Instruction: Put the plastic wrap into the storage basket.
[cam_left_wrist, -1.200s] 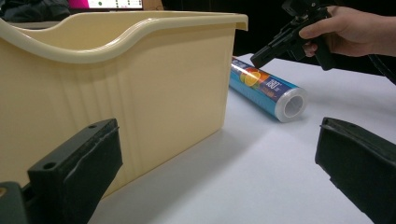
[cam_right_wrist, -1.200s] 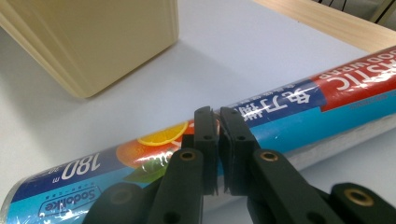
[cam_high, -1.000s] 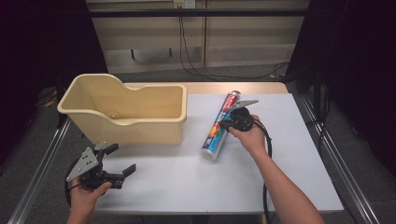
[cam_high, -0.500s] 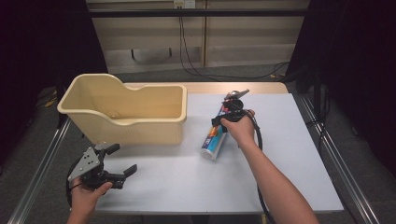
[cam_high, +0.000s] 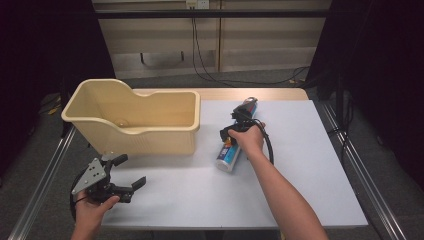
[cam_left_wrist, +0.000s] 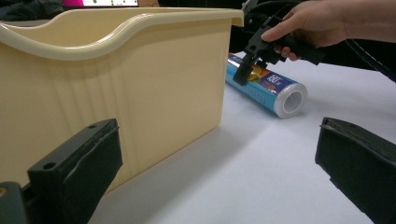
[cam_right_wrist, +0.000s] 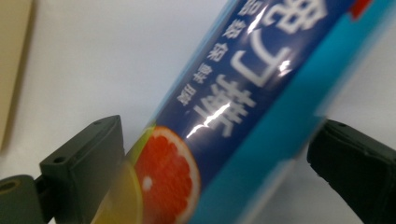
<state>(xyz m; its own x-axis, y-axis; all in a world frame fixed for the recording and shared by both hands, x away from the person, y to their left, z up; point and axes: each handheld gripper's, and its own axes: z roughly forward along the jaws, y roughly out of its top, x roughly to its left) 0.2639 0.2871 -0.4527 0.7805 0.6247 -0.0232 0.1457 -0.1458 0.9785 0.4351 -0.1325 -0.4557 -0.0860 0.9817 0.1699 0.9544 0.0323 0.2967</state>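
Roll (cam_high: 231, 150) lies flat on worktop (cam_high: 310, 165), just right of bin (cam_high: 135, 122). Right claw (cam_right_wrist: 219, 154) straddles roll from above, jaws spread either side, not yet clamped, likely lining up a grasp. Left claw (cam_high: 131, 171) released, grasping nothing, parked near bin's front-left corner, out of the way.

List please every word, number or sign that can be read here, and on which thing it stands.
On the blue roll, right gripper view: large white East Asian characters, tilted, blurred and cut off; not surely readable.
Same roll, left gripper view: small white print, too blurred.
On the beige bin: none.
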